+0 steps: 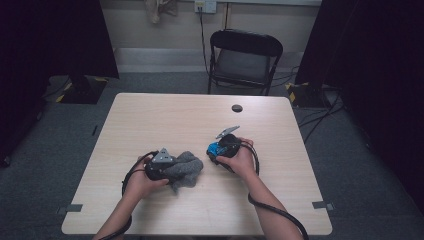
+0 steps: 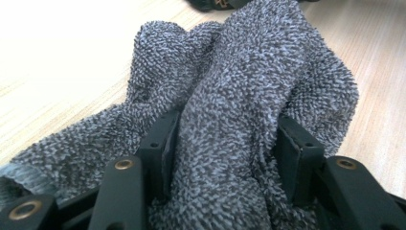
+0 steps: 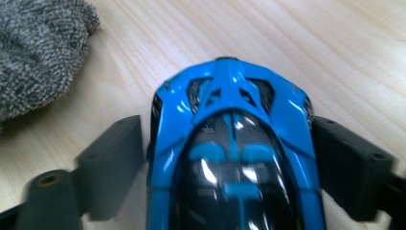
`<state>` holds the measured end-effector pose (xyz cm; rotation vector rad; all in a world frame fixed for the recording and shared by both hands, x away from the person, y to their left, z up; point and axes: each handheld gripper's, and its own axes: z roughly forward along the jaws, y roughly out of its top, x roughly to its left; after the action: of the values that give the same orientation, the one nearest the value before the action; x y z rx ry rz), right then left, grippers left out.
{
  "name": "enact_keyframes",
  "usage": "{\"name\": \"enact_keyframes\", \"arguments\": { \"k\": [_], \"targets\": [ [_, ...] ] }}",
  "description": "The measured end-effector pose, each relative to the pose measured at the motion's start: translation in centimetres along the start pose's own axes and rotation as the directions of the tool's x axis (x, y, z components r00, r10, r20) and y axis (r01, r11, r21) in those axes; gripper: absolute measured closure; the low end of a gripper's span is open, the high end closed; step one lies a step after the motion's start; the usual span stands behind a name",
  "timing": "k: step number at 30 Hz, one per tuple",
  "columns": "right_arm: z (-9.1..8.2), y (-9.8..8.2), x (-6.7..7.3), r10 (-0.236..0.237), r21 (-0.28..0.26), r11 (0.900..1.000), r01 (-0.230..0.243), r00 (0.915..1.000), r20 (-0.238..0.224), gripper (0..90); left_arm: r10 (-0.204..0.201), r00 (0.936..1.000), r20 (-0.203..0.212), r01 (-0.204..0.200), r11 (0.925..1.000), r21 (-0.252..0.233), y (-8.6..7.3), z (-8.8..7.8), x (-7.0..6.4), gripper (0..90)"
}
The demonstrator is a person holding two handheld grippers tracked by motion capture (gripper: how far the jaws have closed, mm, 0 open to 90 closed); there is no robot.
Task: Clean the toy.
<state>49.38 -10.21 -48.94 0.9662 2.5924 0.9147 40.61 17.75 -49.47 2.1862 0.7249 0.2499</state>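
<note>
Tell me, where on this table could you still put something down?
Plenty of room: the table's whole far half is bare apart from a small dark hole near the back edge. The left and right edges are free too. It is crowded only near the front middle, where the left gripper clamps a grey towel and the right gripper straddles a blue toy car.

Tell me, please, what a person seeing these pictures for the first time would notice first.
First, the glossy blue and black toy car on the pale wooden table, lying between the right gripper's jaws; whether the pads press on it is unclear. Next, the crumpled grey terry cloth near the table's front edge, left of the car, pinched in the left gripper.
</note>
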Motion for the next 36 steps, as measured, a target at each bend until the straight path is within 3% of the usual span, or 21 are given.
{"name": "enact_keyframes", "arguments": {
  "k": [4,12,29,34,36],
  "targets": [
    [-0.1,-0.3,-0.1,-0.001,-0.019,1.000,0.001,1.0000,-0.003,24.3,0.002,1.0000,0.001,-0.002,1.0000,0.001,0.0,0.0,0.0,47.5],
    [-0.1,0.2,0.1,0.018,0.024,1.000,-0.018,0.9998,0.012,24.4,0.005,1.0000,0.002,-0.005,1.0000,0.001,0.0,0.0,0.0,47.4],
    [-0.5,-0.2,0.6,0.048,0.017,0.999,-0.049,0.9974,0.053,24.7,0.004,1.0000,0.001,-0.004,1.0000,0.004,0.1,-0.1,0.0,47.0],
    [-0.7,-0.2,0.9,0.021,0.026,0.999,-0.023,0.9980,0.059,24.7,0.011,0.9999,-0.002,-0.011,0.9999,0.000,0.4,-0.2,-0.1,40.2],
    [-0.8,-0.2,1.0,0.003,0.021,1.000,-0.005,0.9979,0.065,24.7,-0.001,1.0000,-0.005,0.001,0.9999,-0.016,0.5,-0.3,-0.1,33.4]
  ]
}}
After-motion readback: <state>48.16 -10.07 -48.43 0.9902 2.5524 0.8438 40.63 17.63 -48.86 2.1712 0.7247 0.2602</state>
